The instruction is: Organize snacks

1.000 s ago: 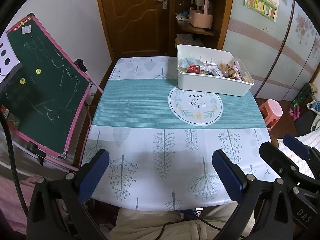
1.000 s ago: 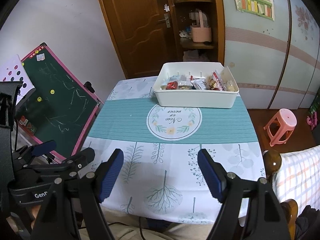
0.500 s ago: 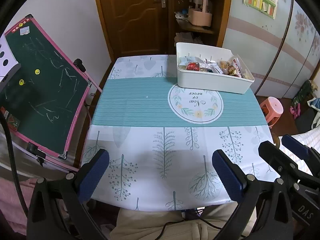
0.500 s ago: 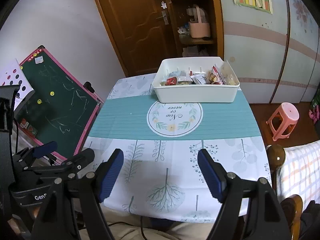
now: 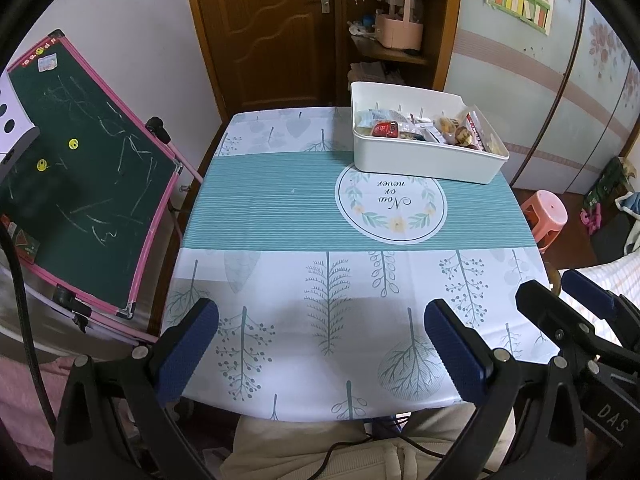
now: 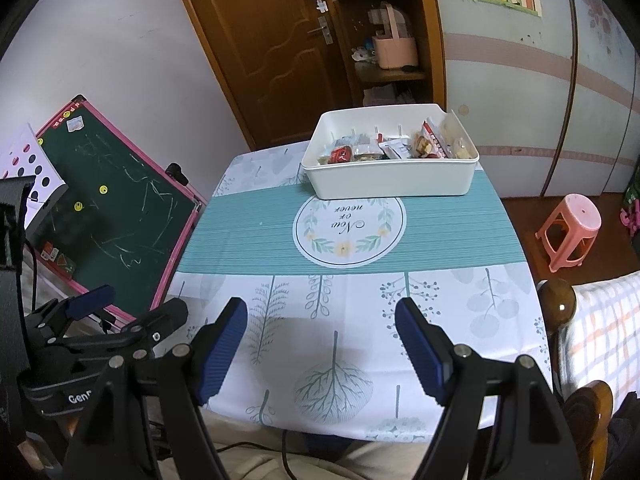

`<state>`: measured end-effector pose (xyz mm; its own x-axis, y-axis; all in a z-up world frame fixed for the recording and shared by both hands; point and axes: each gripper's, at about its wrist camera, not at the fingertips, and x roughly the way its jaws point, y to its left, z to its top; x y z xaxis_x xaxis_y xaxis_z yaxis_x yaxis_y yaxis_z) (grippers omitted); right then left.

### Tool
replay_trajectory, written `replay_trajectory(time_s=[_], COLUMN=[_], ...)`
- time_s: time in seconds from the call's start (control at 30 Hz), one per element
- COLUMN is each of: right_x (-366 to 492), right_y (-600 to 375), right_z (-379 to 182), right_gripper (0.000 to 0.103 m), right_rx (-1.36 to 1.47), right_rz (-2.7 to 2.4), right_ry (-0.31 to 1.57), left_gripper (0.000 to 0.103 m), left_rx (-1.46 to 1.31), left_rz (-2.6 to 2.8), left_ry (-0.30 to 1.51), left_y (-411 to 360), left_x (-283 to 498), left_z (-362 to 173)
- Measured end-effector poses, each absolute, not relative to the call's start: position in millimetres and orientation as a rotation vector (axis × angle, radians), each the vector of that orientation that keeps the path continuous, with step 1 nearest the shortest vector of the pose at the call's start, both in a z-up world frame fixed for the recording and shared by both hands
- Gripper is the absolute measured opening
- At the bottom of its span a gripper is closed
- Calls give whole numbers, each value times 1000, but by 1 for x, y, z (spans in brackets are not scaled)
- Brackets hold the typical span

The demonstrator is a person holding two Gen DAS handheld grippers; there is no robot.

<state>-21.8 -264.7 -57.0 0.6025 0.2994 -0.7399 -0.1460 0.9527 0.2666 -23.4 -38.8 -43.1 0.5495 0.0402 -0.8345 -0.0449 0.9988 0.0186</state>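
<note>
Hovering over the near edge of the table, the left gripper has its blue pads spread wide with nothing between them. Beside it, the right gripper hangs over the same edge, jaws likewise released and empty; its pads frame only the printed cloth. Each gripper shows in the other's view: the right one at the lower right corner of the left view, the left one at the lower left of the right view.

Below both grippers lies the tablecloth, white with leaf and tree prints near the person, then a teal striped band with a round wreath emblem in the middle. Under the table edge, the person's beige trousers and a dark cable show.

At the far right part of the table stands a white bin, its near wall touching the emblem's far rim. The snacks lie inside it: a red packet towards the left, several pale wrappers in the middle, and clear bags of brownish pieces at the right end. Nothing else sits on the cloth.

Left of the table leans a green chalkboard with a pink frame. Behind the table are a brown door and a shelf with a pink basket. A pink stool stands on the floor to the right.
</note>
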Motion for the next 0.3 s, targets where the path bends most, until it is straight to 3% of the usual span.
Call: replay_trajectory(time_s=[0.3], right_x=[-22], right_y=[-266], right_z=[-57], right_gripper=[77], right_rx=[186], right_rz=[259], right_ry=[889], left_gripper=[102], left_rx=[-5], left_rz=[49], left_ry=[988], left_y=[-39], left_x=[-23], left_z=[-42])
